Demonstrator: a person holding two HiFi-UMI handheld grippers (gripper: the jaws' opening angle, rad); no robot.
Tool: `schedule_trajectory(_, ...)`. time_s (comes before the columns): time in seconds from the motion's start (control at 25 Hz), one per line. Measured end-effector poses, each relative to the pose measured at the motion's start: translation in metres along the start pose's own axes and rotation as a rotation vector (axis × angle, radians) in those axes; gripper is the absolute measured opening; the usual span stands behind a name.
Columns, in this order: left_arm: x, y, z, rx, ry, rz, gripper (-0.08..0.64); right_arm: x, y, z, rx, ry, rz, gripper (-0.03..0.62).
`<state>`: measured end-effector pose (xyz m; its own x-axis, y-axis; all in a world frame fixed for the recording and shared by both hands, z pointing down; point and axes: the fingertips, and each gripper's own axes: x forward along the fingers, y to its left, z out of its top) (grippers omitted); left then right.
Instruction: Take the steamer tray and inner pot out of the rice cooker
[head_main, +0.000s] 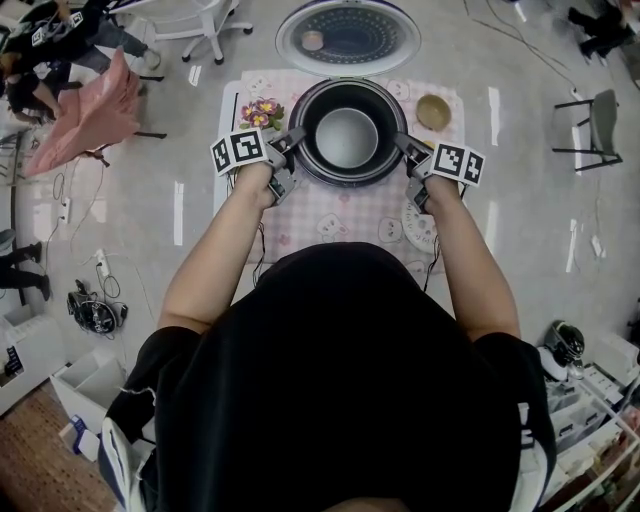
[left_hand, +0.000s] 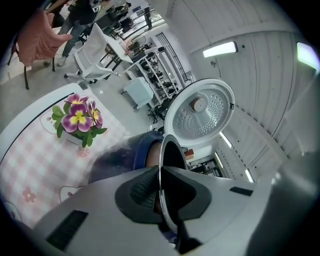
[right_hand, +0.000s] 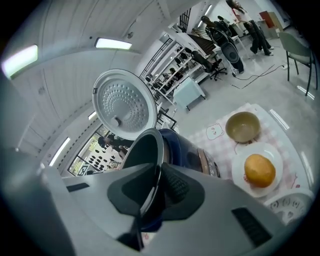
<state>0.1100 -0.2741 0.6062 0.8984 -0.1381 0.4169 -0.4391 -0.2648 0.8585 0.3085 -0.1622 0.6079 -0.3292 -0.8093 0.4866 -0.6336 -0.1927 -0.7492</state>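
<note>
The dark blue rice cooker (head_main: 308, 158) stands open on the table, its lid (head_main: 347, 38) tipped back. The grey inner pot (head_main: 347, 138) sits inside it. My left gripper (head_main: 290, 140) is shut on the pot's left rim, and my right gripper (head_main: 405, 148) is shut on its right rim. In the left gripper view the thin metal rim (left_hand: 167, 150) runs between the dark pads of the left gripper (left_hand: 160, 192). In the right gripper view the pot's rim (right_hand: 145, 145) is pinched the same way by the right gripper (right_hand: 157, 192). I cannot pick out a steamer tray for certain.
A pot of purple flowers (head_main: 262, 111) stands left of the cooker. On the right are an olive bowl (head_main: 433, 112), a white plate (right_hand: 250, 187) with an orange (right_hand: 259, 170), and a round patterned white disc (head_main: 420, 225). The pink checked cloth (head_main: 340, 215) covers the small table.
</note>
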Motion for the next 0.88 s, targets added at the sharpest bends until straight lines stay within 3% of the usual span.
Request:
schedule_trajectory(0.32, -0.006, -0.007, -0.001, 0.005, -0.003, -0.020, 0.035, -0.008, 0.015, 0.008, -0.023, -0.018, 0.027, 0.041)
schedule_trajectory(0.88, -0.036, -0.066, 0.017, 0.128, -0.060, -0.093, 0.035, -0.048, 0.072, 0.038, -0.105, -0.107, 0.113, 0.041)
